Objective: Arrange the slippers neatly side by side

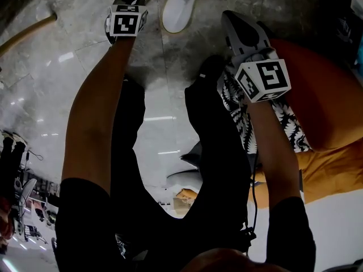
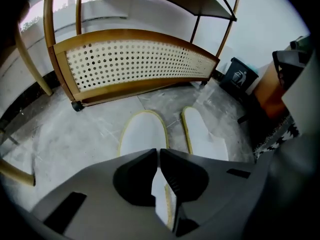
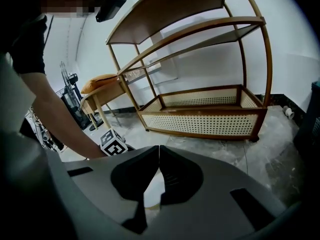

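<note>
Nearest, the left tongs (image 2: 158,151) are drawn almost together, with only a slit left. The white stuff and yellow rim of the left slipper (image 2: 142,134) show between them, so a thin pinch on it is judged. The right tongs (image 3: 159,148) are fully closed and nothing is held in them.

Just beyond, the right slipper (image 2: 204,134) lies on the stone floor (image 2: 75,144) near the first one. Both rounded ends are turned to the wooden rack (image 2: 135,64) further back. The pair seems slightly out of line.

If the left slipper is dragged by so small a bite, it may be lost from the tongs, turned askew, or pushed against its neighbour. The closed right tongs, if lowered carelessly, may knock the right slipper.
</note>
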`<state>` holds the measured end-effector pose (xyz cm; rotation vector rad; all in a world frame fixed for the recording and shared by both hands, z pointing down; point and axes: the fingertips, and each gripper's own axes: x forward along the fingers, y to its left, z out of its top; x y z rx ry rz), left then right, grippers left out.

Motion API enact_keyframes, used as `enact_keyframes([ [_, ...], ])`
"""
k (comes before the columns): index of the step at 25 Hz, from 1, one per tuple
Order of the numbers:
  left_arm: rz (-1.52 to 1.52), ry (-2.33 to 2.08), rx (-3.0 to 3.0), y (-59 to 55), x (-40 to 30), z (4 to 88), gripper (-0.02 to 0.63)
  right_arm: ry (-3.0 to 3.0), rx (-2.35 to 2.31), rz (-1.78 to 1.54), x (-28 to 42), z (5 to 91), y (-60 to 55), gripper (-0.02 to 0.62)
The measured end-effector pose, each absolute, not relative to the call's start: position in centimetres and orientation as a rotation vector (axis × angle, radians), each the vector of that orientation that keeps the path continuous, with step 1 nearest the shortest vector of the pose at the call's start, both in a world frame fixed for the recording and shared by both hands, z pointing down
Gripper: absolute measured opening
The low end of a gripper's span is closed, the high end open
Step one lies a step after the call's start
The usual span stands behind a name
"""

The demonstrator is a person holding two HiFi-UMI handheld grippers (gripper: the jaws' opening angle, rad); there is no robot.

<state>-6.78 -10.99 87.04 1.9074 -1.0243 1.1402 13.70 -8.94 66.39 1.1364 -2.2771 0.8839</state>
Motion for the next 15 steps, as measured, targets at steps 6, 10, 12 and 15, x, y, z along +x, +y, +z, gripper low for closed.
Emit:
enact_keyframes([
  [6,1.049,-1.093,1.842,-11.7,-7.2,85.7,0.029,-2.266,1.158,0.887,14.4,65.9,-9.6,0.032],
  [10,0.895,-1.19,1.756,-11.8,-8.2,83.3,0.028,-2.288,1.167,0.899,13.1,64.3,-10.6,0.032],
  [12,0.818,-1.235,1.708,-10.9,-8.6,81.9,0.026,-2.3,1.148,0.899,12.2,63.3,-10.8,0.032],
  [15,0.718,-1.282,1.633,-9.0,-9.0,80.1,0.026,-2.322,1.121,0.897,10.9,61.7,-11.2,0.032],
])
